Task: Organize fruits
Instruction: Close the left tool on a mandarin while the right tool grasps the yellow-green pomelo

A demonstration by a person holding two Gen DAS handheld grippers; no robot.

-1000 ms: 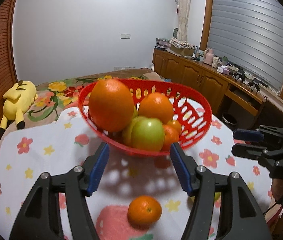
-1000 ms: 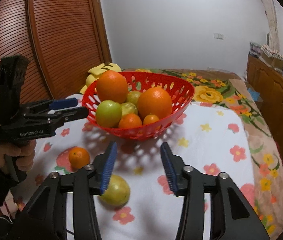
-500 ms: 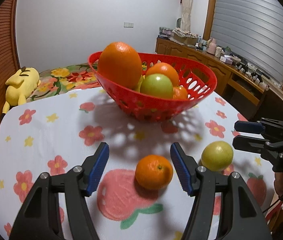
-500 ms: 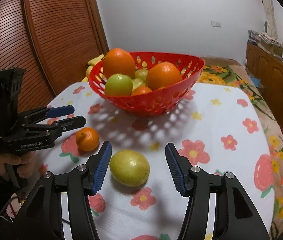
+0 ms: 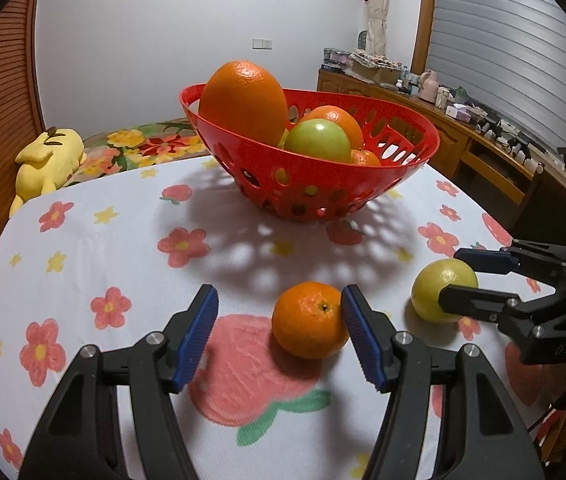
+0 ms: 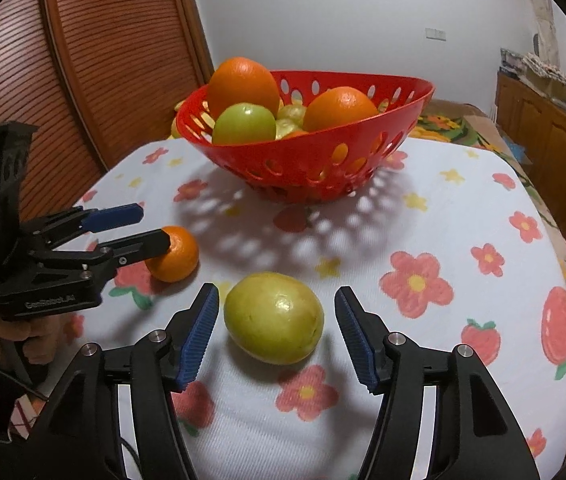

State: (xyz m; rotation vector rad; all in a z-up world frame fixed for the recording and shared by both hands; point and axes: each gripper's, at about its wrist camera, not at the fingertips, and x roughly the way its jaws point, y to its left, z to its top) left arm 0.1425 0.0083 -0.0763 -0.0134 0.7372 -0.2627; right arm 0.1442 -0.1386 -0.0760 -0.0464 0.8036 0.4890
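Jaws released, the left gripper (image 5: 279, 334) brackets a tangerine (image 5: 309, 320) at lower centre; the right gripper (image 6: 275, 334), likewise spread, frames a green fruit (image 6: 274, 317) below the red basket (image 6: 311, 160).

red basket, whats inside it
The red basket holds a large orange, a second orange, a green apple and yellow-green fruit behind it. Anything deeper is covered by the wall and top fruit.

Your red basket (image 5: 395, 176) wall hides the lower fruits; only slivers show through its holes. One right finger (image 5: 479, 305) covers part of the yellow-green fruit (image 5: 429, 292). On the far sideboard (image 5: 463, 136) the small items are too tiny to name.
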